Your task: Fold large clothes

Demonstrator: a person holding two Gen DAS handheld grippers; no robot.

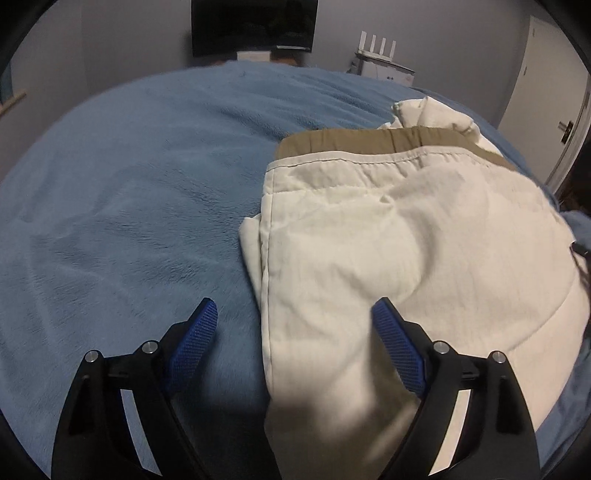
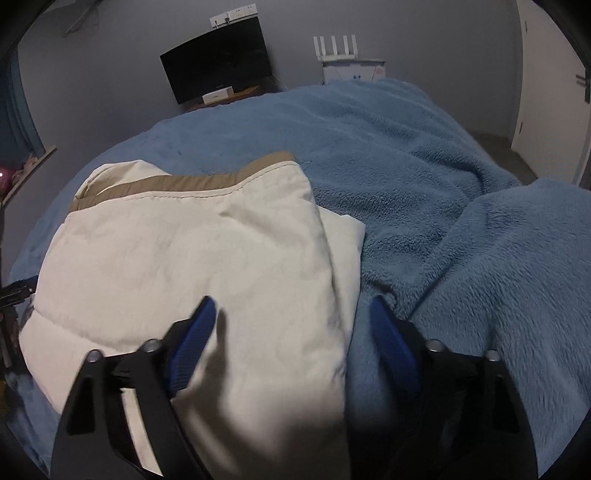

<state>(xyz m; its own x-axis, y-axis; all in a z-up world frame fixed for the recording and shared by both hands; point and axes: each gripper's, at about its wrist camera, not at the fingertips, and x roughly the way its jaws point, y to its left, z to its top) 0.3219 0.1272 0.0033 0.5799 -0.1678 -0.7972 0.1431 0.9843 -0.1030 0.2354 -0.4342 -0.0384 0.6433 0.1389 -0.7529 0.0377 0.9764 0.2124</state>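
A big cream-white garment (image 1: pixel 406 240) lies folded on a fuzzy blue blanket (image 1: pixel 129 203) that covers a bed. It has a tan band (image 1: pixel 354 142) along its far edge.

The left gripper (image 1: pixel 295 314) has its blue fingers (image 1: pixel 195 332) spread apart. The left edge of the garment lies between them, but the pads do not press on it. The right gripper (image 2: pixel 291 314) is spread apart too, over the right edge of the garment, and it clamps nothing.

The left wrist view shows a door handle (image 1: pixel 565 129) at the far right. Only the right wrist view shows a heap of blanket (image 2: pixel 517 258) bunched up on the right (and white wall sockets (image 2: pixel 236 16) above the dark screen (image 2: pixel 218 74)).

Both views show a white router (image 2: pixel 336 48) with four antennas on a white box (image 2: pixel 352 70). The box has small marks, too tiny to read.
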